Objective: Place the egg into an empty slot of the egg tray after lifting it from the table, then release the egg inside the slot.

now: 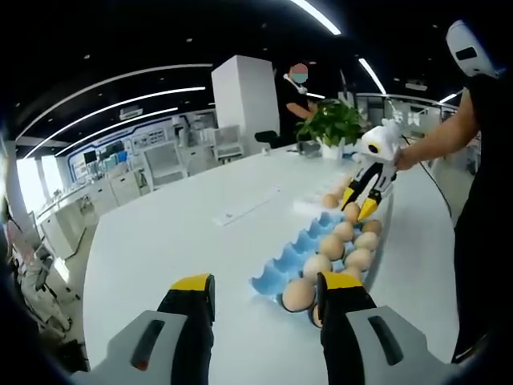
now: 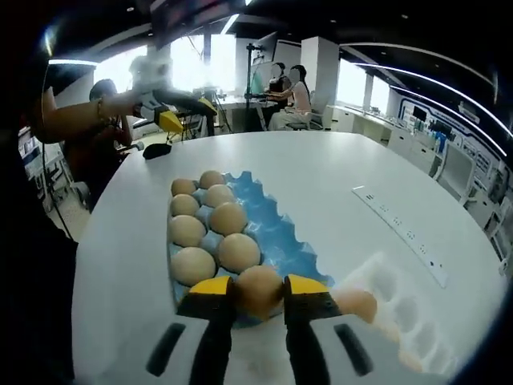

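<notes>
Nearest the lens in the right gripper view, the right gripper point(image 2: 258, 295) has its yellow-tipped jaws closed narrowly on an egg point(image 2: 258, 289), pinched at its sides so it can be carried over the blue egg tray point(image 2: 282, 233). The tray runs toward twelve o'clock, with eggs in its left rows and bare cups on the right, so a free slot lies close. At four o'clock a pale, translucent second tray point(image 2: 393, 309) holds another egg point(image 2: 355, 304); I cannot tell whether it is in the way. In the left gripper view, the left gripper point(image 1: 264, 298) hangs wide open and empty beside the tray's near end. A power strip point(image 2: 399, 231) lies well apart on the white table point(image 2: 321, 164).
</notes>
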{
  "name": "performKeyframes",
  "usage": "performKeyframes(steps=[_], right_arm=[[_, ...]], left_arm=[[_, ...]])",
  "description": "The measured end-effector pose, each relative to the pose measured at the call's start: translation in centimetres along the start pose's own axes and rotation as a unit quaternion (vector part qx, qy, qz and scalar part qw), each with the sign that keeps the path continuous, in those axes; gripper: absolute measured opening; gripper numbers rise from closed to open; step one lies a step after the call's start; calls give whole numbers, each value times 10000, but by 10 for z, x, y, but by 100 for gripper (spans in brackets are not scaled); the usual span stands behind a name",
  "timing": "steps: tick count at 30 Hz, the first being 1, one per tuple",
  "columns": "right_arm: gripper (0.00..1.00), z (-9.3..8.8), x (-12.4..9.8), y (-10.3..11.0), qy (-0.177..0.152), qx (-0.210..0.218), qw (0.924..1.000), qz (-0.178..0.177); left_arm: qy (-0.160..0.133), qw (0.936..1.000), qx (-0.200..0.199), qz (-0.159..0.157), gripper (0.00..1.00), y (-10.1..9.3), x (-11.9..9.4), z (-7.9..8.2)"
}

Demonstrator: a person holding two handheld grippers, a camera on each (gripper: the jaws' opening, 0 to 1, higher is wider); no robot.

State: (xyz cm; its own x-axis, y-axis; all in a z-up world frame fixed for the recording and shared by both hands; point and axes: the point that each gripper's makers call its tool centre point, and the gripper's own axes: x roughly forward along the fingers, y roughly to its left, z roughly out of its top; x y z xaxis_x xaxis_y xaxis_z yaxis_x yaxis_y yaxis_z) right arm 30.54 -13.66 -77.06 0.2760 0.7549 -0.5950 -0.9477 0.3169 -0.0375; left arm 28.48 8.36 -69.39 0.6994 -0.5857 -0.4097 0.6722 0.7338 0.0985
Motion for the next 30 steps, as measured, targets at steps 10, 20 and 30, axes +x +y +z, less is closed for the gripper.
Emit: performKeyframes(steps=[10, 20, 30], right_arm=[[25, -9, 8, -3, 82, 137, 9999, 30], [25, -11, 15, -3, 95, 144, 9998, 102], [26, -12, 14, -3, 67, 247, 9996, 140]], left_arm=[[13, 10000, -7, -2, 51, 0, 0, -1], [30, 10000, -23, 6, 52, 1, 0, -2], [35, 10000, -12, -5, 51, 0, 0, -2]])
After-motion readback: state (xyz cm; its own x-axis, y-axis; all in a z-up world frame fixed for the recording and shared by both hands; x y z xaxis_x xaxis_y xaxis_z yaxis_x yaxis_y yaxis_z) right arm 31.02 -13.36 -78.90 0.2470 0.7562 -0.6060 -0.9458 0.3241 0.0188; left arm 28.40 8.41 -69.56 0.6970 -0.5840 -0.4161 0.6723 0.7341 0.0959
